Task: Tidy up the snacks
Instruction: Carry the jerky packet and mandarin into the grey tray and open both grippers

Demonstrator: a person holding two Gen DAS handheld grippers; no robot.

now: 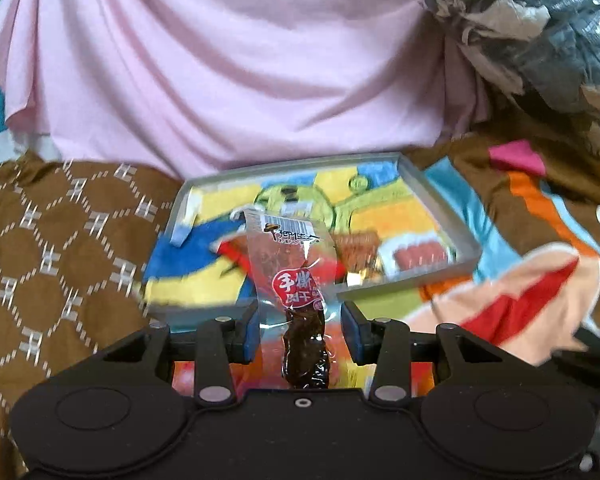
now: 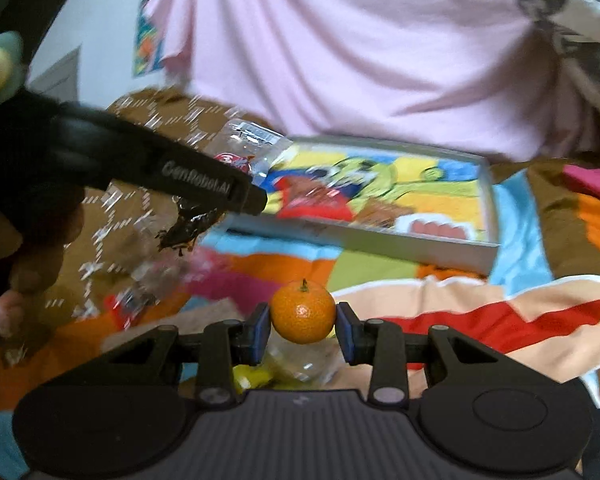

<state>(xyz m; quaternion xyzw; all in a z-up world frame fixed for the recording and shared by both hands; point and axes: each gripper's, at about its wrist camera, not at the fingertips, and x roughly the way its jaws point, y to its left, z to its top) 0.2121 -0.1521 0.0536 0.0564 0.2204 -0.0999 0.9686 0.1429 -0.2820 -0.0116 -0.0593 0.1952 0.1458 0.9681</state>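
Two hand-held grippers are in view, each carrying one item above a colourful patterned cloth [image 2: 440,292].

Left hand-held gripper [image 1: 299,332]: a clear jerky packet [image 1: 290,276] with a red label stands between its blue pads, dark meat at the lower end. The packet touches the left pad; a gap shows at the right pad, so whether it is clamped cannot be told from that view. In the right wrist view the same packet [image 2: 244,148] hangs from this gripper [image 2: 256,196], just short of the tray's near-left corner.

Right hand-held gripper [image 2: 302,326]: clenched on a small orange [image 2: 302,312], both pads against its sides, stem upward.

Grey-rimmed tray [image 1: 440,196] lies on the cloth beyond both grippers, holding wrapped snacks [image 1: 360,248]. A pink draped fabric [image 1: 228,64] hangs behind it.
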